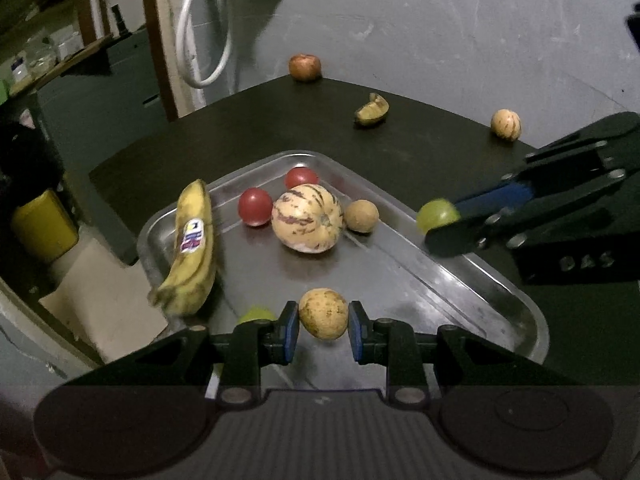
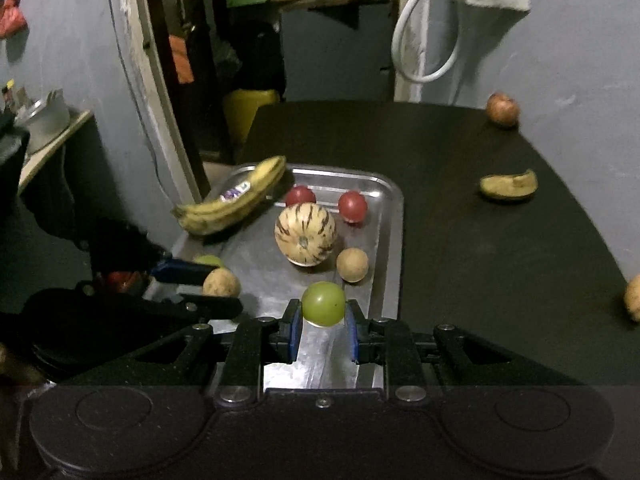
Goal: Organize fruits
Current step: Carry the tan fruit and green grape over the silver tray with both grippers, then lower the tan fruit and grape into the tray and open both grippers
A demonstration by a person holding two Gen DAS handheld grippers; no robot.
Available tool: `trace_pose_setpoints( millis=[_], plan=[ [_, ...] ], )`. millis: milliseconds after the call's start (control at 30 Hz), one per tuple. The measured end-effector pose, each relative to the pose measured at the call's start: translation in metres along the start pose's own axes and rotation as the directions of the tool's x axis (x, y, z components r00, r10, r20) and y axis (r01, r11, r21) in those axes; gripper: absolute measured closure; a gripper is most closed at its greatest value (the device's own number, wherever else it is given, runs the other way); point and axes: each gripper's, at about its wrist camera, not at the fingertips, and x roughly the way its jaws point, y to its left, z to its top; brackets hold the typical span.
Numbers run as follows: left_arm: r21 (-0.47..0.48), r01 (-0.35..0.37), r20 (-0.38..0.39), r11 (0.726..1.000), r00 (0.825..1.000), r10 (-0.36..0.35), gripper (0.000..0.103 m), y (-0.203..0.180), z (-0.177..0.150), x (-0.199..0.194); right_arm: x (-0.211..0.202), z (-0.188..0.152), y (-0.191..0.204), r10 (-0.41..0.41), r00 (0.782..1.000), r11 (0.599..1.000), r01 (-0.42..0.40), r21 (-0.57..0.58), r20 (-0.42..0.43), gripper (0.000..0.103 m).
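Note:
A metal tray point(image 1: 500, 292) point(image 2: 392, 240) on the dark table holds a banana point(image 1: 192, 248) point(image 2: 232, 204), two red tomatoes point(image 1: 255, 206) point(image 2: 352, 207), a striped cream melon point(image 1: 307, 218) point(image 2: 305, 234) and a small tan fruit point(image 1: 361, 216) point(image 2: 352, 265). My left gripper point(image 1: 323, 326) point(image 2: 218, 284) is shut on a speckled tan fruit point(image 1: 323, 318) point(image 2: 221, 283) over the tray's near end. My right gripper point(image 2: 323, 320) point(image 1: 444, 220) is shut on a green grape-like fruit point(image 2: 323, 304) point(image 1: 437, 214) above the tray's edge. Another green fruit point(image 1: 256, 314) point(image 2: 208, 260) lies in the tray beside the left fingers.
On the table beyond the tray lie a brownish apple point(image 1: 305, 67) point(image 2: 502, 109), a browned fruit wedge point(image 1: 372, 111) point(image 2: 509, 186) and a small striped fruit point(image 1: 505, 124) point(image 2: 633, 298). A white cable point(image 1: 200, 40) and a cloth hang on the grey wall. A yellow container point(image 1: 44, 224) stands left, below the table.

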Motion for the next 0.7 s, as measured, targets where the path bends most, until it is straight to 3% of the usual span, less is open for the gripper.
trace_pose_setpoints(
  millis=[367,700],
  plan=[
    [0.005,0.039,-0.035,0.999,0.999,-0.039,0.075,0.013,0.005,0.023,0.043,0.006,-0.006,0.021,0.997,0.998,-0.025,-0.055,-0.073,0.079],
    [0.004,0.040,-0.039,0.999,0.998,-0.040,0.072,0.015,0.006,0.028,0.053,0.000,-0.006,0.026,0.995,0.997,-0.033,-0.066,-0.096,0.077]
  ],
)
